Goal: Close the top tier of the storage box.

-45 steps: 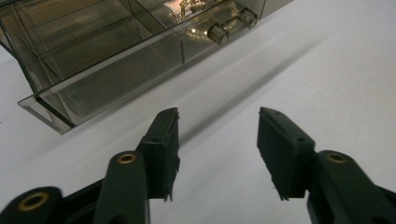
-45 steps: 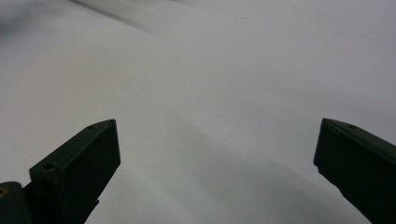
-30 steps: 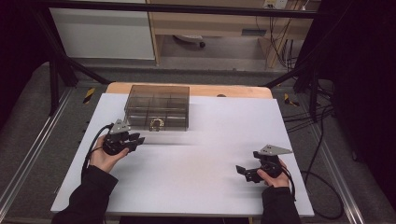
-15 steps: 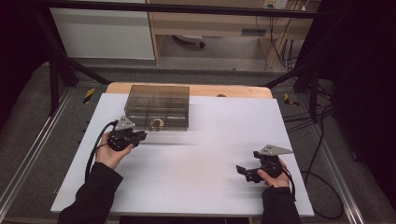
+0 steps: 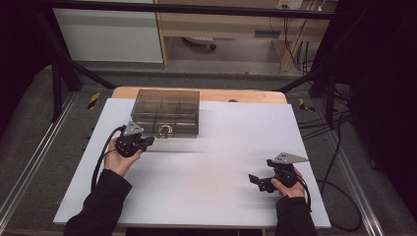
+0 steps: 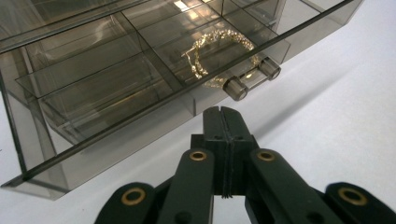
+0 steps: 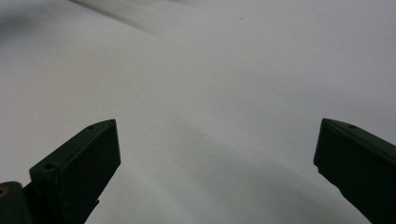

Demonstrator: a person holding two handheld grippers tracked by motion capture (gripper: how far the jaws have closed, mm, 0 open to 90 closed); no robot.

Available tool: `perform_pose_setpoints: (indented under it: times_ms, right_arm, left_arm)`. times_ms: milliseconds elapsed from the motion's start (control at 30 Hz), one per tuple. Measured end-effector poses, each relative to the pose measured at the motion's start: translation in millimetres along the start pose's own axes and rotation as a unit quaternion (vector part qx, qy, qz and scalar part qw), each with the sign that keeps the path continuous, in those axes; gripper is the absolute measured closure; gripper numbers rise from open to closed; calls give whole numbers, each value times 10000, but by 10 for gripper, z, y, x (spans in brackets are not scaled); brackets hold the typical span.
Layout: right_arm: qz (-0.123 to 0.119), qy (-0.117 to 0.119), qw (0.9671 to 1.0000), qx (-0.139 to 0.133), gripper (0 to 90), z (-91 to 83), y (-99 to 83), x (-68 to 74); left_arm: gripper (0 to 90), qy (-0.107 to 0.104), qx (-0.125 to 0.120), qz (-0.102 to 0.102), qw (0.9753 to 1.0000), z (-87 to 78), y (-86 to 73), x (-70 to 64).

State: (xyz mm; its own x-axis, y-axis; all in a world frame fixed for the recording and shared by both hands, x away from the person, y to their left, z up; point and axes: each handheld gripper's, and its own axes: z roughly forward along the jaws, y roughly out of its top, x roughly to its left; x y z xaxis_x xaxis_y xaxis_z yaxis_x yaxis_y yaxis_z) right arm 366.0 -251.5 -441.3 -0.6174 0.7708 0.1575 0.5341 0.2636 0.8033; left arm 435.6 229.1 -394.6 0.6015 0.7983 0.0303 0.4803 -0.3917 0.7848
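A smoky clear plastic box [image 5: 166,111] with inner compartments stands at the table's back left. Its drawer [image 6: 140,79] holds a gold bracelet [image 6: 219,46] and carries a small cylindrical handle [image 6: 247,79] on its front. My left gripper [image 5: 147,141] is shut with nothing between its jaws, just in front of the box's left front. In the left gripper view its tip [image 6: 223,116] sits a short way below the handle. My right gripper [image 5: 255,181] rests near the table's front right, jaws wide apart over bare white surface [image 7: 210,116].
The white table top [image 5: 206,167] spreads between the two grippers. A wooden strip [image 5: 236,94] borders its far edge. Cables [image 5: 339,147] hang off the right side, and metal rails [image 5: 29,162] run along the left.
My left gripper has moved forward and to the right, closer to the front of the box. The right gripper has stayed put.
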Motion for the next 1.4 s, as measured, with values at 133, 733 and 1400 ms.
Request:
perform_pose_setpoints:
  times_ms: [133, 733, 1400]
  right_arm:
    - [-6, 0, 10000, -4, 13, -1, 0, -1]
    - [-1, 7, 10000, -9, 13, -9, 1, 2]
    - [-22, 2, 10000, -14, 13, -13, 2, 2]
  left_arm:
    - [893, -6, 2, 5, 10000, 19, 27, -13]
    - [894, 26, -92, -16, 10000, 68, 58, 1]
    - [894, 129, -254, -100, 9995, 130, 72, 48]
